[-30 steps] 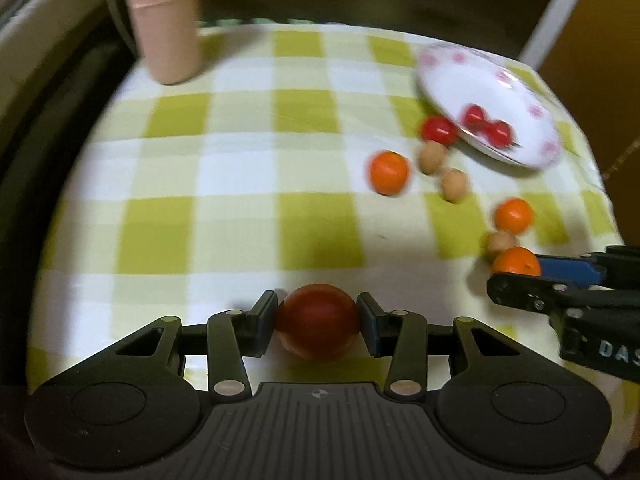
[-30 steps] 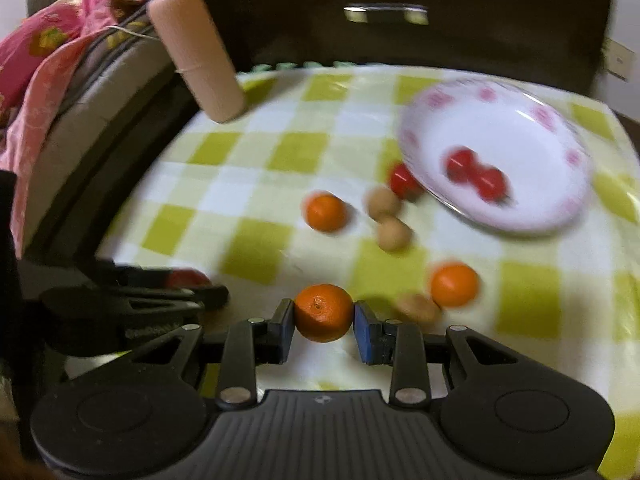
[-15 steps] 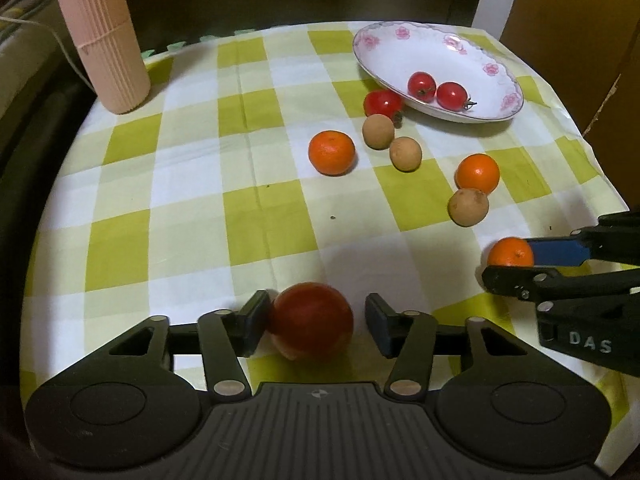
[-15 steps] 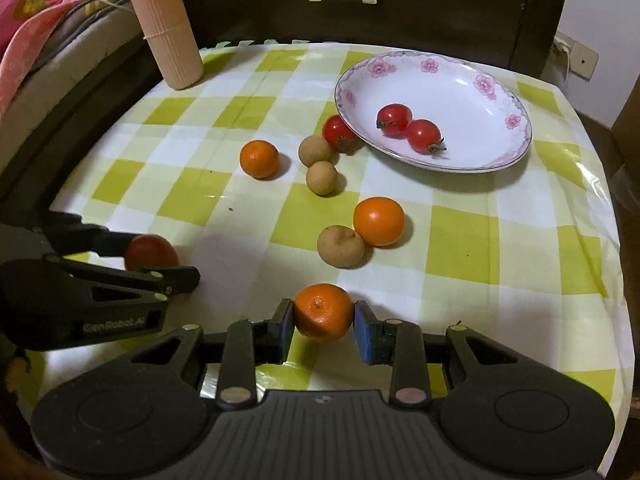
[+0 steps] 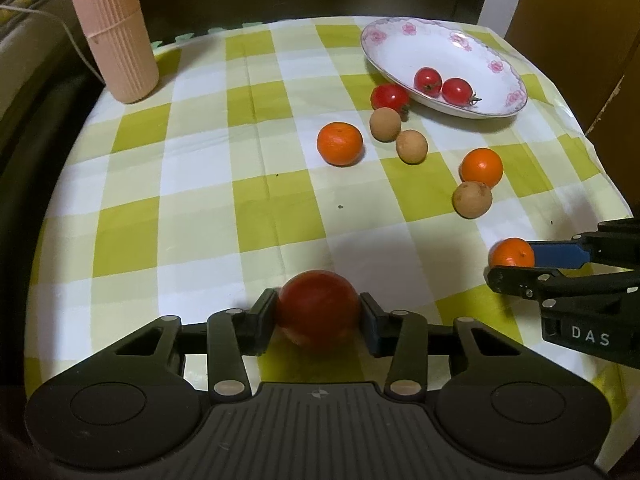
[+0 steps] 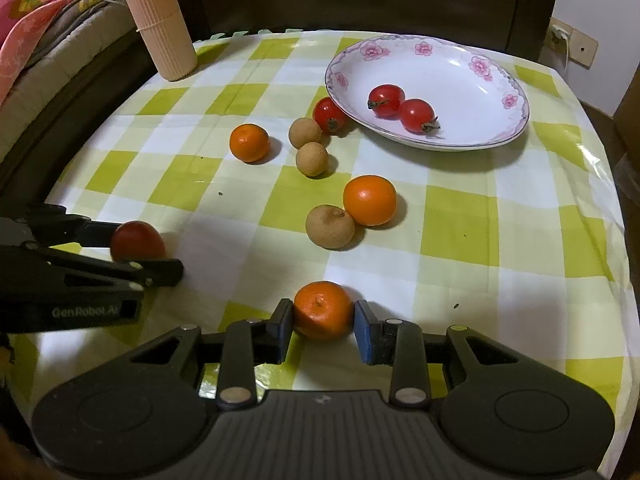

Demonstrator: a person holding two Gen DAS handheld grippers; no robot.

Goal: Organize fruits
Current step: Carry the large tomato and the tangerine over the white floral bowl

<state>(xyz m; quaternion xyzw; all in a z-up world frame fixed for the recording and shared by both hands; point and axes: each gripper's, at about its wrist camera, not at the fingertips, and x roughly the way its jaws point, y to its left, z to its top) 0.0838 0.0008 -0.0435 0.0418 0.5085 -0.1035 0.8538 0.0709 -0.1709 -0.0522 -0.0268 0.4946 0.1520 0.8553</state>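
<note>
Left gripper (image 5: 319, 316) jaws clamped on red tomato (image 5: 319, 312), near table's front edge. Right gripper (image 6: 323, 320) jaws clamped on mandarin (image 6: 323, 310). Floral plate (image 6: 472, 80) at far side holds two cherry tomatoes (image 6: 402, 106); other fruit loose on checked cloth (image 6: 460, 224).

The left gripper (image 5: 319, 314) is clamped on a red tomato (image 5: 319, 312). The right gripper (image 6: 323, 320) pinches an orange (image 6: 323, 310). Both sit low and level.

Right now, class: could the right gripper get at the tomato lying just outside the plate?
Probably not yet: the right gripper is shut on a mandarin. The tomato sits against the plate, behind two longans.
</note>
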